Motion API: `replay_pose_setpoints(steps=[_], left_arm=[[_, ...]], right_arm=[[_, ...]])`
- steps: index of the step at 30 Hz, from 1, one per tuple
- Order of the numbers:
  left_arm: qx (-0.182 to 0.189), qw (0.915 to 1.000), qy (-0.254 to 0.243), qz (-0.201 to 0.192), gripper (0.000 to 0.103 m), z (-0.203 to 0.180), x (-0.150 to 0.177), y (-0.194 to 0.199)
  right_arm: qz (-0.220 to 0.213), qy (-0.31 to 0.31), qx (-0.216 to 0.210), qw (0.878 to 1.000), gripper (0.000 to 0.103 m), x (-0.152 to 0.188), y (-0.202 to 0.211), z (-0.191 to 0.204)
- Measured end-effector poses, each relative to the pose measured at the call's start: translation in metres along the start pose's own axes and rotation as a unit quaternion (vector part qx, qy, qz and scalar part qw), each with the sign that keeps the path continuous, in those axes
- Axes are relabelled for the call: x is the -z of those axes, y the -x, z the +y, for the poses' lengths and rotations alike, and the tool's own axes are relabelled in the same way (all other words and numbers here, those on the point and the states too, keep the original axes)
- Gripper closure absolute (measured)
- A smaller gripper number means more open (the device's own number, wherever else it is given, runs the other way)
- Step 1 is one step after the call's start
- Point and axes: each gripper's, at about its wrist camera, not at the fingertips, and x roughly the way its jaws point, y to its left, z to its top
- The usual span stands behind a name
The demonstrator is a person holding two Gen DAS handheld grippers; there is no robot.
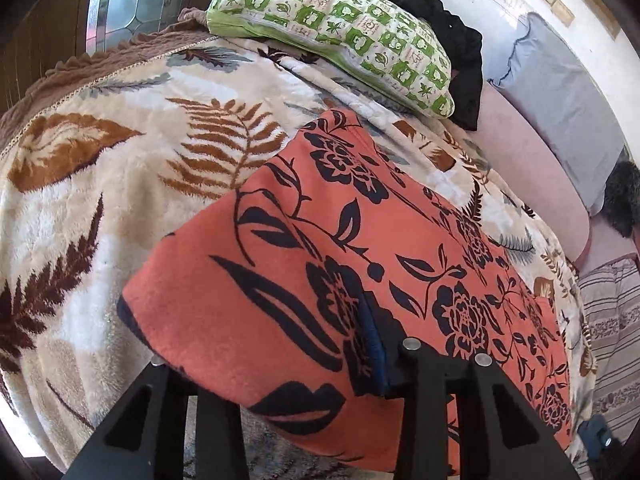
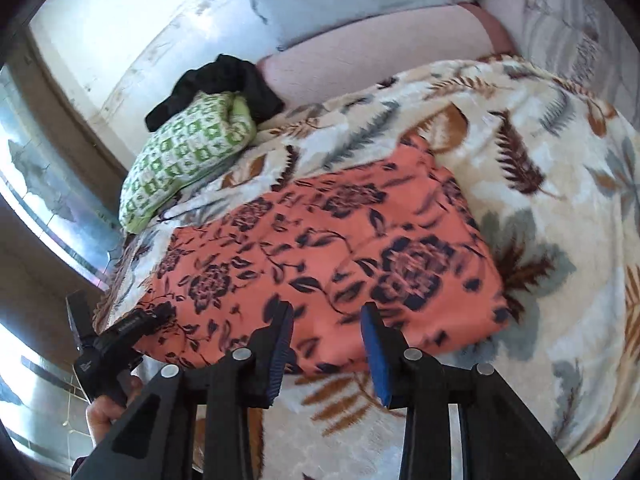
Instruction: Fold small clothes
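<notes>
An orange garment with a dark floral print [image 1: 360,248] lies flat on a leaf-pattern blanket [image 1: 120,184]. It also shows in the right wrist view [image 2: 328,248]. My left gripper [image 1: 280,364] is at the garment's near edge, and the cloth drapes over its left finger so the left tip is hidden; its right blue pad [image 1: 376,344] rests against the cloth. It also appears at the garment's left corner in the right wrist view [image 2: 136,324]. My right gripper [image 2: 328,344] is open, with its blue pads [image 2: 376,356] just above the garment's near edge and nothing between them.
A green checked pillow [image 1: 332,36] with a black cloth [image 1: 452,40] behind it lies at the far end of the bed. A pink sheet [image 1: 532,176] and a grey pillow [image 1: 560,92] lie to the right. A striped cloth [image 1: 612,312] is at the right edge.
</notes>
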Motion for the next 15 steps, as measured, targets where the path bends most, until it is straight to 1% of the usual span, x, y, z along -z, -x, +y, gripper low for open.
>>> replay_pose_setpoints(steps=[3,6,7,8,9,10,13,15], left_arm=[[-0.015,0.9998,-0.014,-0.002,0.057,-0.001,0.001,0.001],[-0.025,0.9989,-0.038,-0.009,0.056,-0.005,0.002,0.002],[-0.030,0.9983,-0.048,-0.012,0.056,-0.007,0.002,0.003],[-0.034,0.9976,-0.058,-0.015,0.056,-0.009,0.003,0.004],[-0.038,0.9969,-0.067,-0.017,0.056,-0.011,0.003,0.004],[-0.043,0.9961,-0.074,-0.020,0.056,-0.013,0.004,0.004],[-0.052,0.9951,-0.081,-0.022,0.056,-0.016,0.004,0.003],[-0.058,0.9948,-0.081,-0.023,0.056,-0.017,0.003,0.003]], right_arm=[[0.007,0.028,-0.003,1.000,0.066,-0.011,-0.039,0.025],[0.026,0.028,-0.009,0.999,0.066,-0.015,-0.081,0.035],[0.041,0.031,-0.004,0.999,0.066,-0.012,-0.098,0.034],[0.071,0.028,0.001,0.997,0.066,-0.006,-0.118,0.031],[0.086,0.028,0.000,0.996,0.064,0.001,-0.131,0.026],[0.056,0.038,-0.005,0.998,0.064,0.005,-0.125,0.026],[0.067,0.076,0.015,0.995,0.064,0.004,-0.120,0.039],[0.065,0.076,0.011,0.995,0.064,0.006,-0.119,0.037]])
